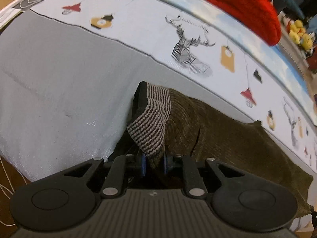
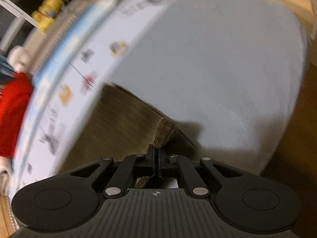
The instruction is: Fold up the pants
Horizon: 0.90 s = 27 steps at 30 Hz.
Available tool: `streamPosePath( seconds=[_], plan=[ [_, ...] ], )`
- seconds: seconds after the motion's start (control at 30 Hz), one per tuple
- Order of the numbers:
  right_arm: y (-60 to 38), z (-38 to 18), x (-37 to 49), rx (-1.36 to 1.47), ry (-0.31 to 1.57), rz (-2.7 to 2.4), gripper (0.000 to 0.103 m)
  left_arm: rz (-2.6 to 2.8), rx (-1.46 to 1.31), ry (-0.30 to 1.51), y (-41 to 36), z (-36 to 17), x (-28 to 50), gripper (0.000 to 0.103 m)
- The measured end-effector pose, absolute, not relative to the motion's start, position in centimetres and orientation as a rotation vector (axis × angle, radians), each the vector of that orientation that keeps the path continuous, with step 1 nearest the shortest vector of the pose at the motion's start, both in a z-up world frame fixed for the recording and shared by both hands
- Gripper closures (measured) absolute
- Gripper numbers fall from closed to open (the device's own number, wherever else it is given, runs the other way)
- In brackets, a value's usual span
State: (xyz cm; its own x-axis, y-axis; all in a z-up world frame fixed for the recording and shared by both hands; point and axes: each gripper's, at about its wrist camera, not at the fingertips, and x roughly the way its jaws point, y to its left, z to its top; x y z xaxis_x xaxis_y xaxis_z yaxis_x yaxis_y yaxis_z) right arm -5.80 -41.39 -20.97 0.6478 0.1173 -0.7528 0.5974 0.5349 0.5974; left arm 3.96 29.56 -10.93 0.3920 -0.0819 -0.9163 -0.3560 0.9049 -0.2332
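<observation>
On the grey sheet (image 1: 59, 79), both the left gripper (image 1: 154, 163) and right gripper (image 2: 156, 158) pinch the olive pants (image 1: 227, 130); folding looks barely begun.

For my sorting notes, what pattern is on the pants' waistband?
The waistband has thin dark and tan stripes, on olive-brown corduroy pants. Left wrist view shows it best.

The pants (image 1: 227, 130) lie on the bed (image 1: 59, 79), before the printed sheet (image 1: 150, 33).
</observation>
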Motion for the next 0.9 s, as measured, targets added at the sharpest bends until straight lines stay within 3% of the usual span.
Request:
streamPosePath(
  seconds=[0.13,0.2,0.23,0.27,0.33,0.47,0.57,0.67,0.73,0.8,0.9],
  plan=[
    [-40.8,-23.6,-4.7,0.93,1.049,-0.429,0.1,0.189,-0.346,1.342,29.1,-14.0,4.5,0.083],
    [-40.5,-24.6,-4.0,0.916,1.132,-0.459,0.088,0.171,-0.295,1.383,28.7,-14.5,4.4,0.076],
    [-40.5,-24.3,-3.9,0.902,1.127,-0.474,0.078,0.174,-0.294,1.373,28.8,-14.2,4.3,0.067],
    [-40.6,-23.6,-4.0,0.88,1.101,-0.486,0.077,0.193,-0.287,1.358,29.0,-13.7,4.2,0.057],
    [-40.6,-21.7,-4.5,0.804,1.023,-0.54,0.076,0.258,-0.227,1.294,29.0,-12.3,3.8,0.048],
    [-39.5,-18.1,-4.8,0.619,0.803,-0.517,0.073,0.268,-0.166,1.092,27.9,-9.2,3.6,0.049],
    [-37.0,-17.5,-3.2,0.594,0.762,-0.27,0.074,0.129,-0.156,1.012,25.9,-8.2,4.4,0.053],
    [-34.7,-19.8,-1.3,0.575,0.931,-0.109,0.074,0.009,-0.102,1.086,23.2,-9.7,5.4,0.053],
    [-33.7,-23.1,-0.1,0.5,1.152,-0.151,0.074,-0.006,-0.043,1.22,22.1,-12.1,5.9,0.053],
    [-33.6,-23.7,0.1,0.476,1.169,-0.15,0.074,0.011,0.024,1.409,21.6,-15.5,5.8,0.053],
    [-34.3,-22.4,0.2,0.518,1.12,-0.195,0.072,-0.012,0.122,1.403,20.0,-15.6,5.8,0.052]
  ],
)
